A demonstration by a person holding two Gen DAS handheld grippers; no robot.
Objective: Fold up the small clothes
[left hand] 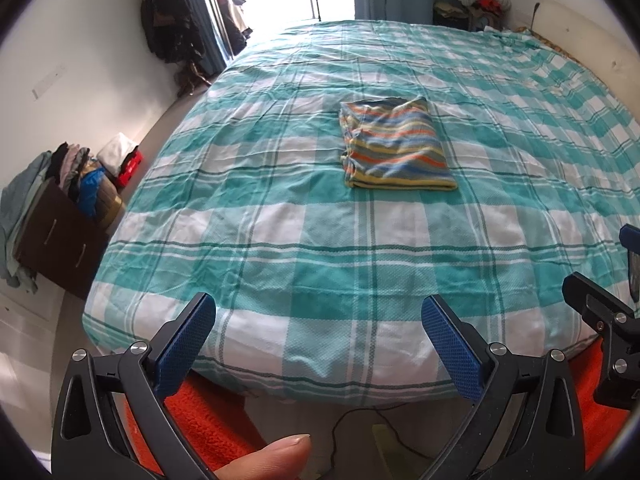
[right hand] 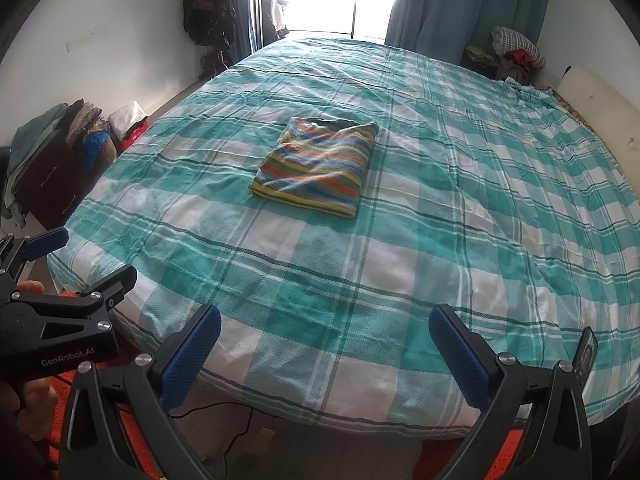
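A small striped garment (left hand: 394, 148), in blue, orange, yellow and grey, lies folded into a neat rectangle in the middle of the bed; it also shows in the right wrist view (right hand: 316, 166). My left gripper (left hand: 320, 312) is open and empty, held back over the bed's near edge, far from the garment. My right gripper (right hand: 325, 322) is open and empty too, over the near edge. The left gripper (right hand: 76, 256) shows at the left of the right wrist view, and the right gripper (left hand: 600, 300) at the right edge of the left wrist view.
The bed has a teal and white checked cover (left hand: 320, 240). A dark cabinet piled with clothes (left hand: 60, 232) stands left of the bed. An orange rug (left hand: 208, 420) and a black cable (left hand: 360, 416) lie on the floor below. Curtains (right hand: 460, 8) and clutter are at the far side.
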